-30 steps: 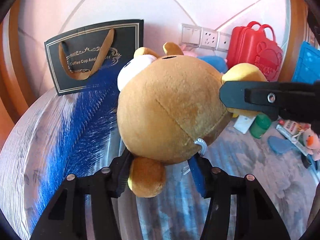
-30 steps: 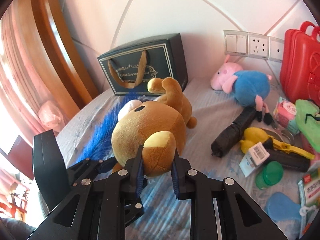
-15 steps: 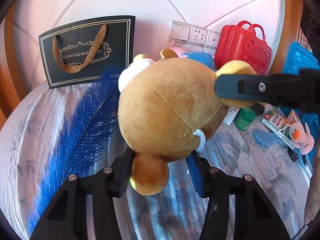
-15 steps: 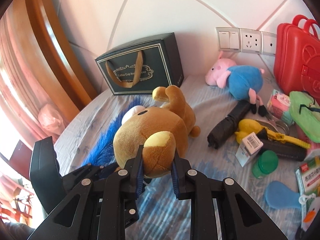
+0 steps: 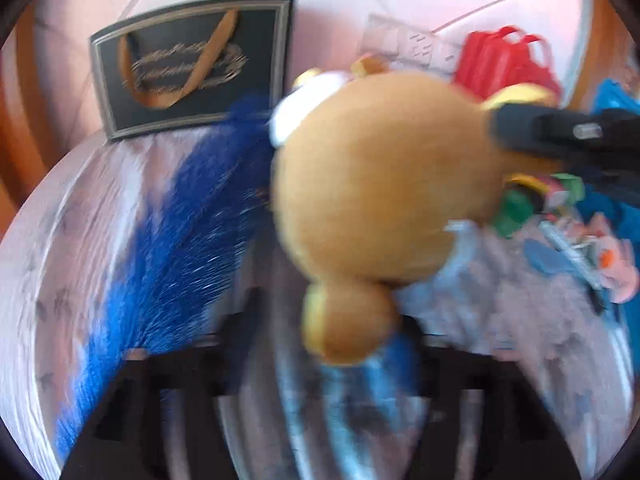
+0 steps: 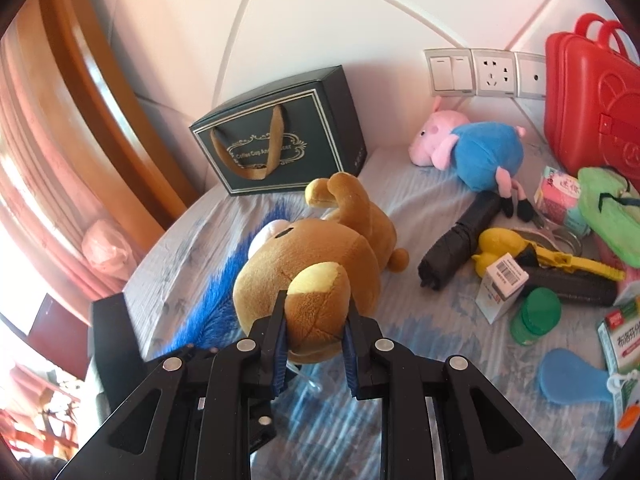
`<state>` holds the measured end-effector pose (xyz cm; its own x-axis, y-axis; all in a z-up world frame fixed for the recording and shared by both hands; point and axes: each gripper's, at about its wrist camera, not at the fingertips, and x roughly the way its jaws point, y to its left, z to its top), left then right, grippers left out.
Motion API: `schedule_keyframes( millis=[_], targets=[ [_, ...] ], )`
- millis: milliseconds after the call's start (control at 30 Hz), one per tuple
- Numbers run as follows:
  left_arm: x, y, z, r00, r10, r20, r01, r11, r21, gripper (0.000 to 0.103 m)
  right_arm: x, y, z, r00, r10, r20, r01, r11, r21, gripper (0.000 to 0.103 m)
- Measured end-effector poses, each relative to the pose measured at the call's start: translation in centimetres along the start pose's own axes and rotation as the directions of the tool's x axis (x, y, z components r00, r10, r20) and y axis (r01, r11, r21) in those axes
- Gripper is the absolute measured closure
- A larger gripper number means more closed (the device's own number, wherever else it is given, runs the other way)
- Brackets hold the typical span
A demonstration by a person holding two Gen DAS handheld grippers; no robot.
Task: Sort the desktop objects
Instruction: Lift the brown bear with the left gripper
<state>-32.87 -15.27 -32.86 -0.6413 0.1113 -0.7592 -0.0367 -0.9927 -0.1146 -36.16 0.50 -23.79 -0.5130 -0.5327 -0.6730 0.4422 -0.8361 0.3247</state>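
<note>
The left gripper (image 5: 320, 344) is letting go: its jaws, which were pinching the bear's (image 5: 380, 188) lower ear half a second ago, are now opening, and in the blurred left wrist view that ear is sitting loose between the fingers, with the left finger clearly apart from it; whether the right one is touching I cannot tell through the smear. The right gripper (image 6: 314, 332) is staying clamped on the other ear, its blue pads pressing into the plush on both sides, so the bear is now hanging from that single hold, its head just ahead of the fingertips and its body trailing beyond them toward the bag (image 6: 280, 148). Under the bear and off to the left of the tool, the feather (image 6: 216, 300) is lying on the table (image 6: 400, 400). Farther out to the right, the umbrella (image 6: 460, 244), the green jar (image 6: 534, 316) and the pig (image 6: 476, 148) are waiting, well apart from both tools. As I read it, the handover is finishing, and the right hand alone is taking charge of carrying the bear to its place, probably beside the pig.
</note>
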Motion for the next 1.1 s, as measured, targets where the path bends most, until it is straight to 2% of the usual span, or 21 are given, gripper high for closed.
schedule_keyframes(
  millis=[67,100,133,200,333,733,1100],
  targets=[
    [-0.1,0.6,0.0,0.999,-0.022,0.024,0.022,1.0,-0.019,0.038,0.0,0.0,-0.2,1.0,0.002,0.001,-0.002,1.0,-0.005,0.081],
    [-0.4,0.4,-0.1,0.999,-0.025,0.038,0.025,1.0,-0.003,0.062,-0.1,0.1,-0.3,1.0,-0.003,0.003,0.003,1.0,-0.016,0.081],
    [-0.6,-0.2,-0.2,0.999,-0.013,0.044,0.012,1.0,0.029,0.078,0.0,0.1,-0.5,1.0,-0.003,-0.001,0.003,1.0,-0.017,0.08],
    [-0.9,-0.8,-0.2,0.999,-0.006,0.047,0.004,0.999,0.051,0.08,0.0,-0.1,-0.6,1.0,-0.01,-0.001,0.01,1.0,-0.012,0.08],
    [-1.4,-0.4,0.2,0.997,-0.03,0.067,0.029,1.0,0.004,0.082,-0.2,-0.6,-0.3,1.0,-0.015,0.005,0.015,1.0,0.004,0.08],
    [-3.0,-1.7,0.7,0.994,-0.029,0.11,0.023,0.998,0.059,0.082,-2.2,-0.4,0.0,0.998,-0.038,0.047,0.038,0.999,-0.003,0.08],
    [-8.6,-5.0,4.0,0.984,-0.061,0.169,0.043,0.993,0.112,0.082,-9.3,0.6,2.0,0.987,-0.09,0.136,0.091,0.996,-0.004,0.08]
  ],
)
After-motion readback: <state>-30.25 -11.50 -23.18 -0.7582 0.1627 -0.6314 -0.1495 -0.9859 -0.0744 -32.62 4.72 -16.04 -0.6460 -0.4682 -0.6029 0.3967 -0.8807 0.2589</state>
